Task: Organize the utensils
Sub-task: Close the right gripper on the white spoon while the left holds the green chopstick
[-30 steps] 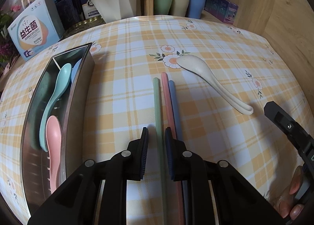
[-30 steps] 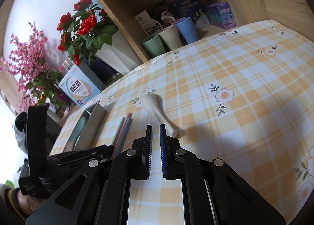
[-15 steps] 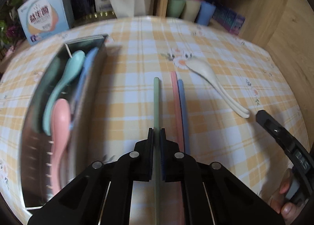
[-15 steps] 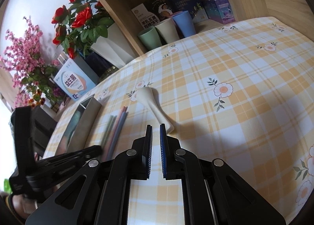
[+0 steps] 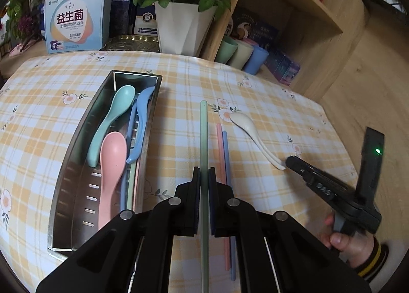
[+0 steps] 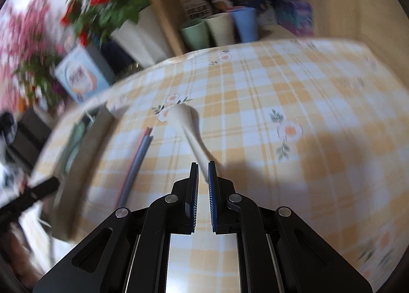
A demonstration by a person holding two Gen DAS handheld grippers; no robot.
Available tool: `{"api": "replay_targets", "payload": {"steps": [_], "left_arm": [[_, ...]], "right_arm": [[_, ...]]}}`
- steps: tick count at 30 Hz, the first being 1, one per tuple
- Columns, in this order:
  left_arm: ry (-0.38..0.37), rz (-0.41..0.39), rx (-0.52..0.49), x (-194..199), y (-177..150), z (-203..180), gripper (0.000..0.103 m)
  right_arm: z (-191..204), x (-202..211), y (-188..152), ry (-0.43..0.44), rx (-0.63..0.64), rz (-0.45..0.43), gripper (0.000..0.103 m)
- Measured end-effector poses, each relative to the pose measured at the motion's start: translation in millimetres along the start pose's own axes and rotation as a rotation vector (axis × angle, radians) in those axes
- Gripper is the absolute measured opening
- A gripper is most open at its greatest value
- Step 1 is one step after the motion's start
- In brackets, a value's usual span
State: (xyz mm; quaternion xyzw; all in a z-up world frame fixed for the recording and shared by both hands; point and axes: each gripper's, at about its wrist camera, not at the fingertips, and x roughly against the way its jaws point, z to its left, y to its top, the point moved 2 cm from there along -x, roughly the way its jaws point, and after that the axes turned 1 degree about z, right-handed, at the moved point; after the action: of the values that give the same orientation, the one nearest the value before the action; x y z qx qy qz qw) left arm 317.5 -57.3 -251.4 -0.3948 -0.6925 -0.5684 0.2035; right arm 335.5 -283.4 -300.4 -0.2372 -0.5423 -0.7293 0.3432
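My left gripper (image 5: 204,174) is shut on a green chopstick (image 5: 203,134) and holds it above the table, pointing away. A pink chopstick (image 5: 219,144) and a blue chopstick (image 5: 226,155) lie on the cloth just to its right. A steel tray (image 5: 76,139) on the left holds a teal spoon (image 5: 112,119), a pink spoon (image 5: 111,165), a blue spoon (image 5: 141,124) and more chopsticks. A cream spoon (image 6: 189,129) lies on the cloth. My right gripper (image 6: 203,172) has its jaws slightly apart around the spoon's handle end; it also shows in the left wrist view (image 5: 291,162).
The table has a yellow plaid cloth (image 5: 179,83). At its back stand a white flower pot (image 5: 181,29), a blue box (image 5: 74,27), several cups (image 5: 240,55) and a wooden shelf (image 5: 294,11). A wooden wall closes the right side.
My left gripper closed on the green chopstick and lifted it off the cloth. My right gripper moved forward and down to the cream spoon's handle, and its jaws opened a little.
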Motion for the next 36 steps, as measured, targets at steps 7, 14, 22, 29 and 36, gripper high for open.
{"api": "replay_targets", "payload": {"steps": [7, 14, 22, 29, 36], "left_arm": [[-0.033, -0.021, 0.007, 12.1, 0.5, 3.1, 0.006], [-0.051, -0.048, 0.02, 20.6, 6.1, 11.0, 0.006], [-0.065, -0.059, 0.036, 21.8, 7.2, 17.7, 0.006], [-0.079, -0.056, 0.044, 20.6, 7.9, 18.3, 0.006], [-0.083, -0.05, 0.061, 20.1, 7.1, 23.3, 0.006]], "right_arm": [[31.9, -28.0, 26.2, -0.081, 0.229, 0.088, 0.009], [40.2, -54.6, 36.5, -0.139, 0.272, 0.135, 0.026], [43.9, -70.7, 39.5, -0.171, 0.298, 0.155, 0.038], [42.1, -78.2, 46.6, -0.127, 0.235, 0.191, 0.027], [40.8, -77.4, 46.3, -0.095, 0.146, 0.209, 0.019]]}}
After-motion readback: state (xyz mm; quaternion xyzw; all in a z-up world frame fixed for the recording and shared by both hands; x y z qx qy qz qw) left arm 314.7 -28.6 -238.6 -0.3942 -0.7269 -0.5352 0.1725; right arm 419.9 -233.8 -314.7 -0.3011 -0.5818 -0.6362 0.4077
